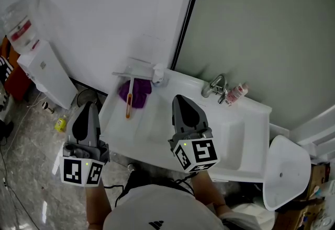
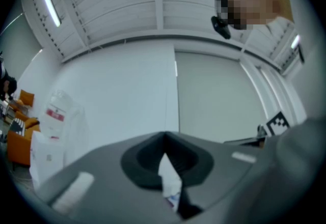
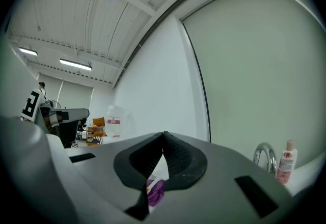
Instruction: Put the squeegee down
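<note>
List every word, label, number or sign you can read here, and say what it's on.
No text reads clearly anywhere.
Red label on the clear plastic water jug: too blurred to read.
Red label on the small white bottle beside the chrome tap: too small to read.
Square black-and-white markers on the cubes: patterns, no letters.

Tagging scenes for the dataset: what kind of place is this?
Probably a washroom corner, possibly a mock-up in a larger hall: a white sink with a faucet, a small bottle beside that, and a squeegee lying on it.
</note>
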`<state>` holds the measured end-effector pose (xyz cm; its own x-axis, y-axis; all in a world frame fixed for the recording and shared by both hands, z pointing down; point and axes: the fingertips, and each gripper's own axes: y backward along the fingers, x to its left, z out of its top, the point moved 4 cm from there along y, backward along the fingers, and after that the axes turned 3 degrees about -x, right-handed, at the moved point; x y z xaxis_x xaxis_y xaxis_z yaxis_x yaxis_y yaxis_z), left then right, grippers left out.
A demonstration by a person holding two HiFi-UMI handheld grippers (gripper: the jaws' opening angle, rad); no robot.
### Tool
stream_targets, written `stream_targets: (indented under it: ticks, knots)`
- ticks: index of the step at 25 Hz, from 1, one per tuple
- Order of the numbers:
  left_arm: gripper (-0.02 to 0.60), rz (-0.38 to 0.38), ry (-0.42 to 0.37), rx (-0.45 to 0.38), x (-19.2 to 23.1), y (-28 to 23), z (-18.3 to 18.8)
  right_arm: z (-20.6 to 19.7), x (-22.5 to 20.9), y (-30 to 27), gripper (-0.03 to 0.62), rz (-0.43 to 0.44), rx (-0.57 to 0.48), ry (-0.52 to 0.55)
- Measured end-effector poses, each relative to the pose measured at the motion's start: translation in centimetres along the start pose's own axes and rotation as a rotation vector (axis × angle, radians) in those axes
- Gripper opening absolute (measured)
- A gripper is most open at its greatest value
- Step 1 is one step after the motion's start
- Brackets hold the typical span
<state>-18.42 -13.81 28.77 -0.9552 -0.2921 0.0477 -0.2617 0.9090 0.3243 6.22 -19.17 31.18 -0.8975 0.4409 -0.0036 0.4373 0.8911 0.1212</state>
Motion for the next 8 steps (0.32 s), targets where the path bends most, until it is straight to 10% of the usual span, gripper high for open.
stream_targets:
  ticks: [8]
  knots:
    - [0.008, -0.003, 0.0, -0.001, 0.39, -0.12, 0.18, 0.38, 0.29, -0.33, 0.002, 0.002, -0.011, -0.004]
